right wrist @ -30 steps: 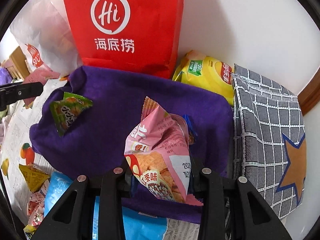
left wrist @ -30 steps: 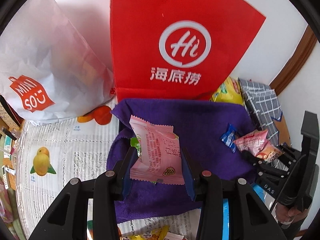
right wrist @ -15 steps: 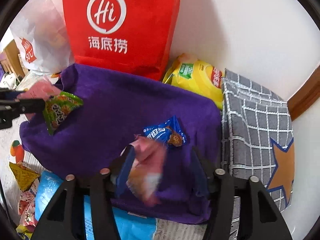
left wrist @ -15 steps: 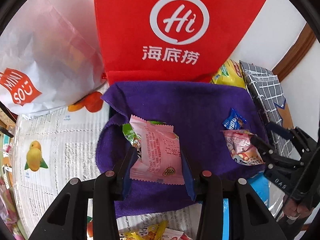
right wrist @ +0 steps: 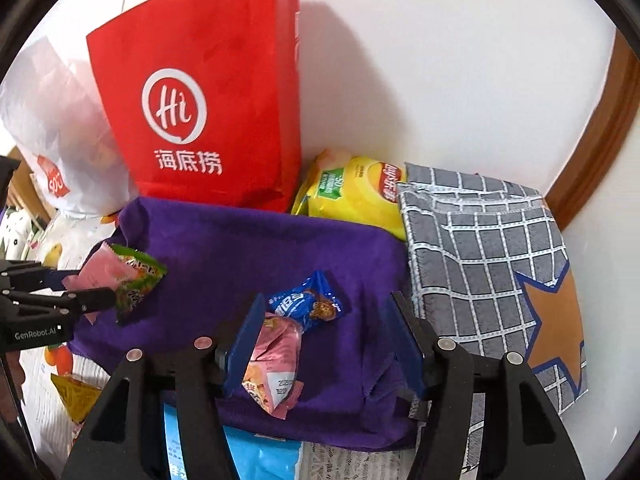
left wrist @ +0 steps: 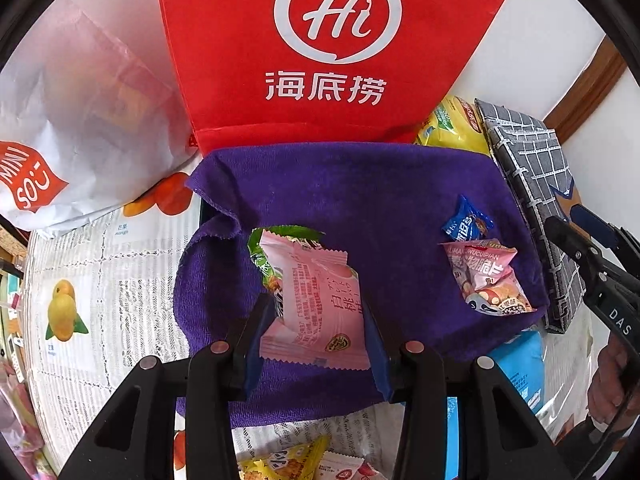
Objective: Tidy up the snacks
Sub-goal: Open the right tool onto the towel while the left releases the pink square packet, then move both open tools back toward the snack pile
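While over the purple towel (left wrist: 360,184) | left gripper (left wrist: 316,344) clamps pink plastic snack packet (left wrist: 316,308) | right gripper (right wrist: 328,344) parted, holding nothing, pink crisp pouch (right wrist: 276,364) lying on towel

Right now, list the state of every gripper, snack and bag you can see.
Left gripper: shut on pink packet, above purple towel.
Right gripper: open, empty.
Pink chip bag: released, lying on towel.
Blue packet: lying on towel, beside chip bag.
Green packet: on towel, under pink packet.
Red bag: upright against wall.
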`<action>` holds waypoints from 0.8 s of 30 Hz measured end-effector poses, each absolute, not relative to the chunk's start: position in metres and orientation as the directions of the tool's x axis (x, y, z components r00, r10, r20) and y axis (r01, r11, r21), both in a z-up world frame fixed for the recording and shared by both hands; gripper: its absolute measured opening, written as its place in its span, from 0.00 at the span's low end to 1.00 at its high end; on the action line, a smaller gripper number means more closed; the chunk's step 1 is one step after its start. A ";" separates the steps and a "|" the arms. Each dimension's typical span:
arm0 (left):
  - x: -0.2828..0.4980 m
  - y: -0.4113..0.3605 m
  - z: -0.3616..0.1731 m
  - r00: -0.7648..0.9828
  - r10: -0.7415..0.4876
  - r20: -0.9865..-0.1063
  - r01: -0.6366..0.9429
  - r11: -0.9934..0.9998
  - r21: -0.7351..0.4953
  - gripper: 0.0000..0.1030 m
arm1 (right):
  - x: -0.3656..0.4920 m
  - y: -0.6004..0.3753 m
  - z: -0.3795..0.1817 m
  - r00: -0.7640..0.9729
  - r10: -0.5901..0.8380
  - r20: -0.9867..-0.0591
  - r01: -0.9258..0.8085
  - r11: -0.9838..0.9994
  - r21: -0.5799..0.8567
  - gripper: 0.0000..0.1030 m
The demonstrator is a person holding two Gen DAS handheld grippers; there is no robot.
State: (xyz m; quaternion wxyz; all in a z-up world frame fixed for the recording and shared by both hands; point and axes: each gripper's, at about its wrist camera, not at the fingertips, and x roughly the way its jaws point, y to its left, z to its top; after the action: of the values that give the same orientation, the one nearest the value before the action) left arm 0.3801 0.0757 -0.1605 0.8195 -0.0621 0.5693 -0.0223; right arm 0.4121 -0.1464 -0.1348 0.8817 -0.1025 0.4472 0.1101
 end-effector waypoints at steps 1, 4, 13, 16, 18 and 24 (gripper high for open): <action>0.380 0.076 -0.161 0.351 -0.106 -0.930 -0.036 0.991 -0.127 0.41 | 0.412 -0.147 -0.135 0.577 0.095 -0.811 -0.280 0.956 -0.087 0.60; 0.380 0.078 -0.161 0.351 -0.100 -0.931 -0.047 0.991 -0.125 0.42 | 0.413 -0.147 -0.134 0.576 0.095 -0.812 -0.280 0.956 -0.087 0.60; 0.380 0.081 -0.161 0.341 -0.089 -0.936 -0.070 0.990 -0.119 0.52 | 0.409 -0.142 -0.132 0.582 0.104 -0.806 -0.291 0.953 -0.087 0.60; 0.379 0.082 -0.156 0.355 -0.101 -0.929 -0.073 0.988 -0.135 0.57 | 0.407 -0.141 -0.130 0.586 0.106 -0.803 -0.291 0.953 -0.087 0.60; 0.377 0.084 -0.148 0.389 -0.114 -0.914 -0.077 0.985 -0.156 0.61 | 0.407 -0.141 -0.129 0.586 0.113 -0.802 -0.293 0.953 -0.081 0.60; 0.367 0.085 -0.125 0.459 -0.157 -0.875 -0.056 0.977 -0.204 0.67 | 0.402 -0.145 -0.118 0.593 0.175 -0.786 -0.291 0.957 -0.007 0.61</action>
State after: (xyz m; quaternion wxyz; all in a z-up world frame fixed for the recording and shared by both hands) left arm 0.3674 0.0846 -0.1251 0.8479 -0.1021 0.5195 -0.0298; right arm 0.4021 -0.1449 -0.1176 0.8899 -0.0676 0.4316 0.1310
